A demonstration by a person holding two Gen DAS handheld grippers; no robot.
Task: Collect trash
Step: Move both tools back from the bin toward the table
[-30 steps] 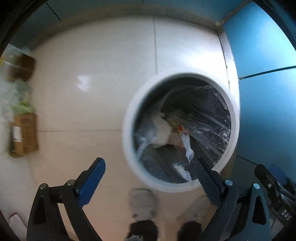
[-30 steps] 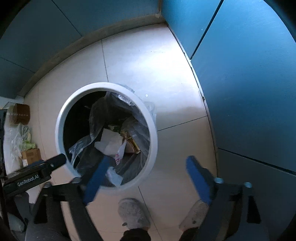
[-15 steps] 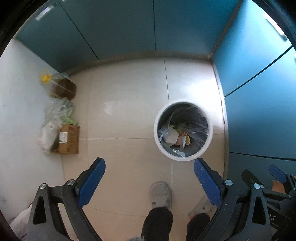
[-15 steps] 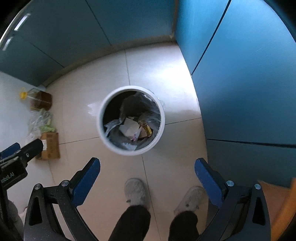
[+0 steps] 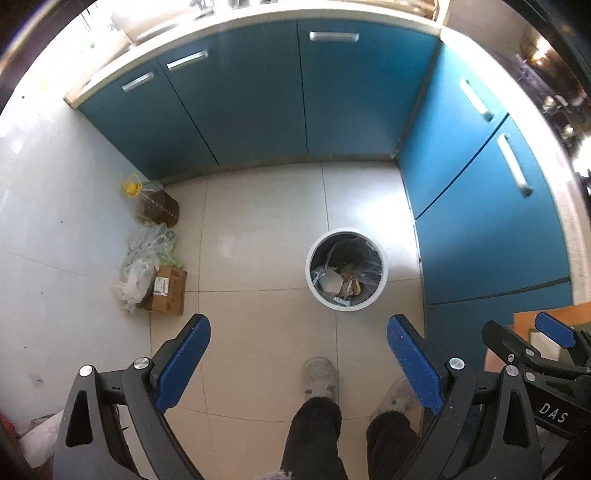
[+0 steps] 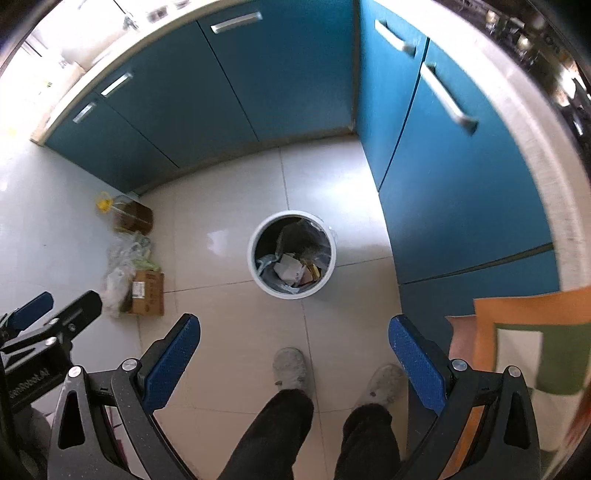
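One round white plastic trash bin [image 5: 382, 291]. One brown cardboard box [image 5: 167, 291]. One yellow-capped clear oil jug [image 5: 155, 205]. Two grey slippers [image 5: 319, 376]. Five silver cabinet handles [image 5: 333, 36] in left wrist view.

Blue cabinet doors [image 5: 258, 99] with metal handles run ahead and along the right. On the pale tiled floor [image 5: 258, 229], ahead to the left by the wall, stand a yellow-capped oil jug [image 5: 155, 203], crumpled plastic bags [image 5: 142, 258] and a cardboard box [image 5: 166, 291]. Grey slippers [image 6: 290, 369] and dark trouser legs [image 6: 280, 432] show just below.
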